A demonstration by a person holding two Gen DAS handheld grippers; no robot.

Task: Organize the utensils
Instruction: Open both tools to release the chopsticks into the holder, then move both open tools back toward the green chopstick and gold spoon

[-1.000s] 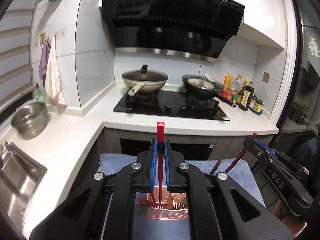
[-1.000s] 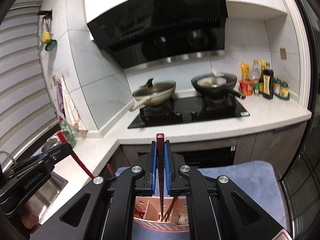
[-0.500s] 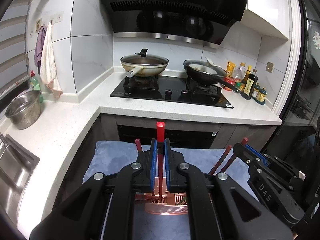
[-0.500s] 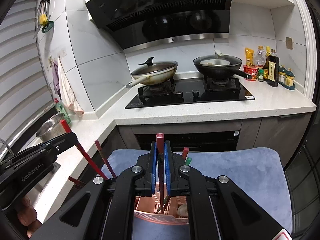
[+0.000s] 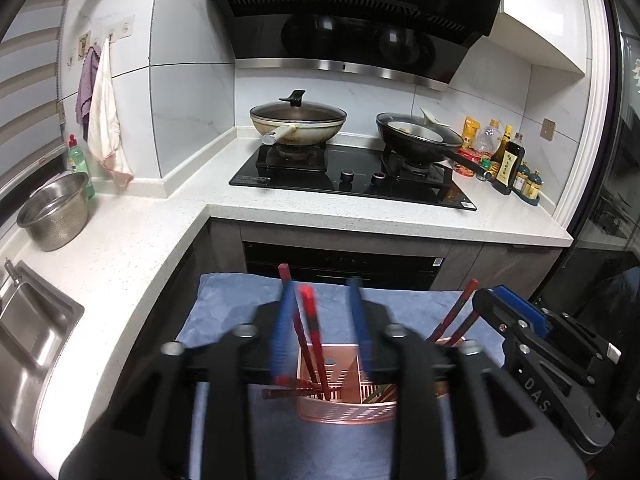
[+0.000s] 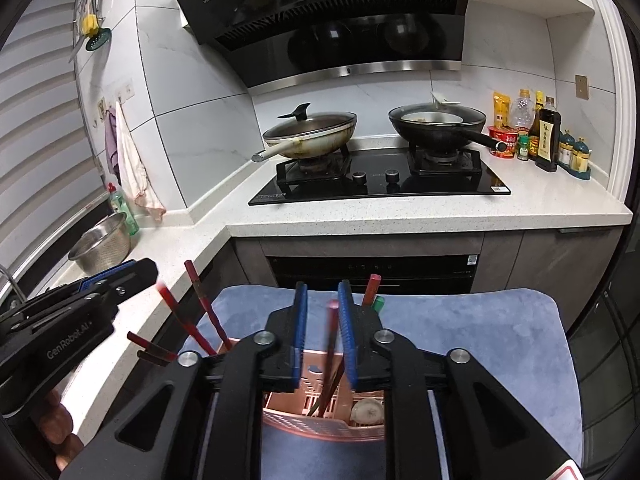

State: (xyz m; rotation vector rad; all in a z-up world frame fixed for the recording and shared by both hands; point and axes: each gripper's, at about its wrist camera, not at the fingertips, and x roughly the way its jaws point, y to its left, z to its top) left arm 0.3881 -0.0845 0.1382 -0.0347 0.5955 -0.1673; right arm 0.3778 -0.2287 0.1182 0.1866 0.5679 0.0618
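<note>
so both grippers hang right over the pink slotted utensil holder (image 5: 347, 410), which sits on a blue mat (image 6: 500, 332) in front of the oven. the left gripper (image 5: 320, 336) has just been opening, its jaws are apart now and a red chopstick (image 5: 312, 332) stands loose between them with its tip down in the holder, not pinched. same deal on the right gripper (image 6: 323, 328): jaws just been opening, a dark red chopstick (image 6: 331, 340) stands in the gap, blurry, lower end inside the holder. more red chopsticks (image 6: 202, 308) lean out of the holder's left side, and a red and a green handle (image 6: 376, 300) poke up behind the right gripper's blue pads. around it: white speckled surface (image 5: 120, 248), steel colander (image 5: 56, 216) by the sink, lidded wok (image 5: 298, 122) and black pan (image 5: 416, 136) on the hob, sauce bottles (image 6: 544, 136) at the far right. nothing blocks the holder's top except the grippers themselves.
</note>
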